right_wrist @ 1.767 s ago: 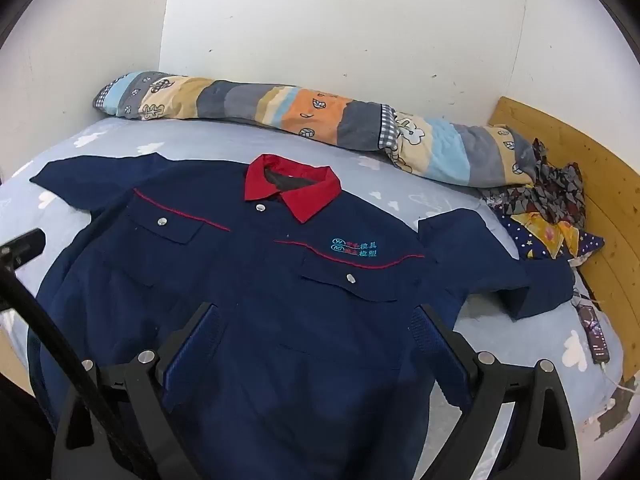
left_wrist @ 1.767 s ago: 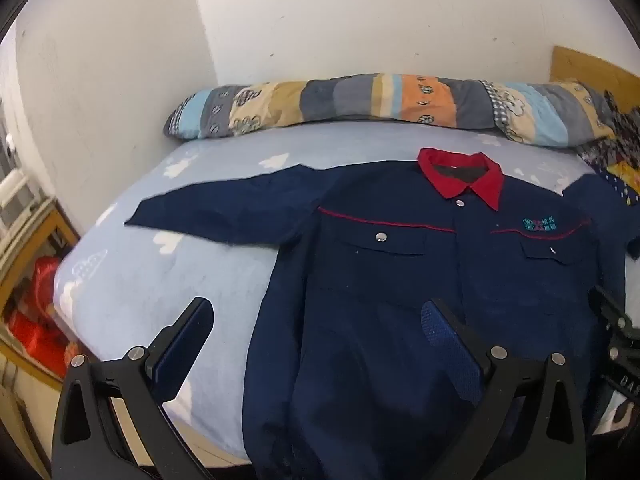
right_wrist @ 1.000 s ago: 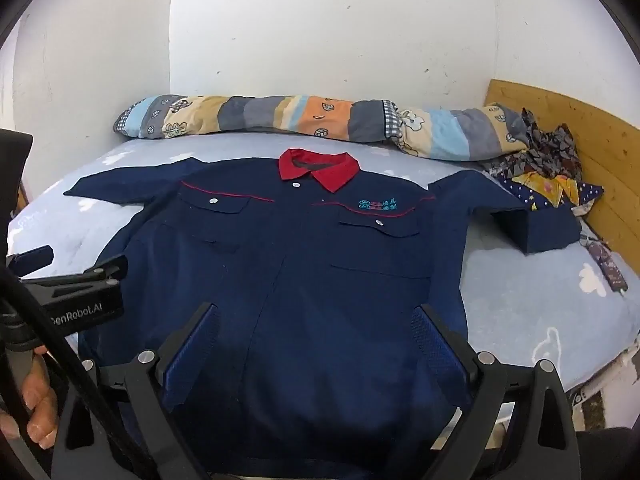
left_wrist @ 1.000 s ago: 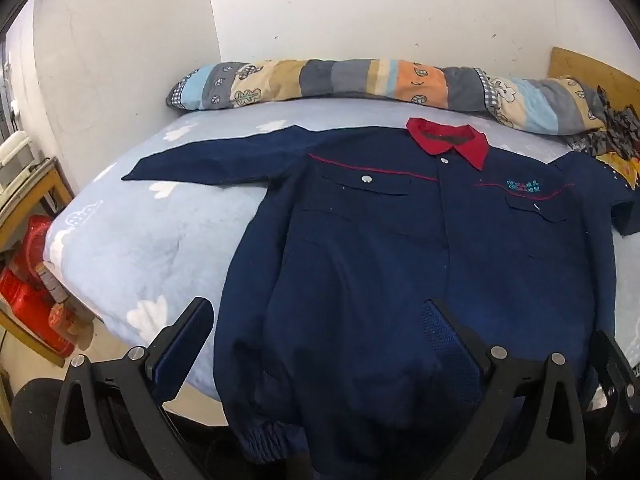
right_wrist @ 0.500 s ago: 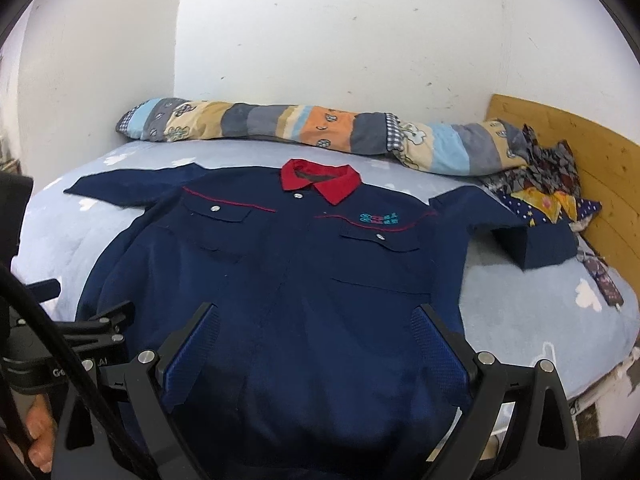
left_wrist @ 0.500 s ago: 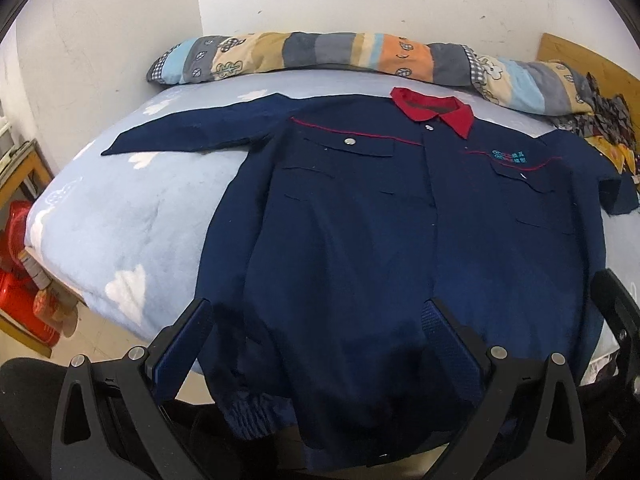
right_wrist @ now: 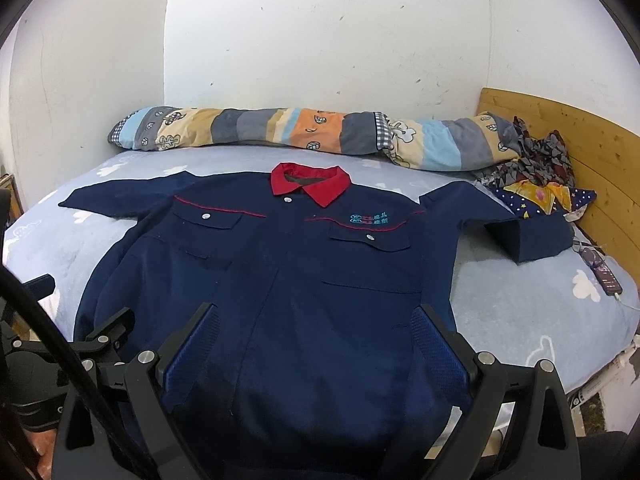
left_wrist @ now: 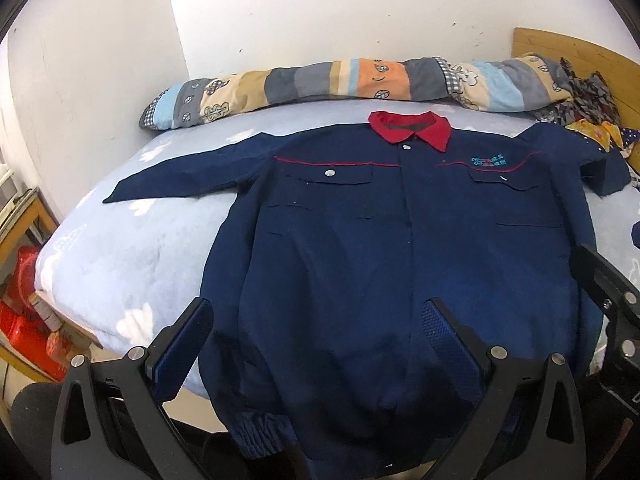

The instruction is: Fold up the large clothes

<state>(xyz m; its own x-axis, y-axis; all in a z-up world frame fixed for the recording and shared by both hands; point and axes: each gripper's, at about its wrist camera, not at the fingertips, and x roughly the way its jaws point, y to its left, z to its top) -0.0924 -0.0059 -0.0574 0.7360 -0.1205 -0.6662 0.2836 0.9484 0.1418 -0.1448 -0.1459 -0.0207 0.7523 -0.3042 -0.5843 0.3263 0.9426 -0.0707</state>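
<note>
A navy work jacket (left_wrist: 360,248) with a red collar (left_wrist: 410,130) lies face up and spread flat on the light blue bed (left_wrist: 132,240). It also shows in the right wrist view (right_wrist: 288,280). Its left sleeve (left_wrist: 180,178) stretches out flat; its right sleeve (right_wrist: 520,232) bends near the wooden headboard. Its hem hangs over the bed's near edge. My left gripper (left_wrist: 316,344) is open and empty above the hem. My right gripper (right_wrist: 316,344) is open and empty above the lower front. The left gripper also shows at the left of the right wrist view (right_wrist: 80,344).
A rolled striped quilt (right_wrist: 304,136) lies along the far wall. Patterned clothes (right_wrist: 540,176) are piled by the wooden headboard (right_wrist: 580,152). A phone on a cable (right_wrist: 604,272) lies at the right edge. A wooden shelf and red bag (left_wrist: 24,312) stand left of the bed.
Both grippers pulled back from the jacket toward the bed's near edge and stayed open. The jacket has not moved.
</note>
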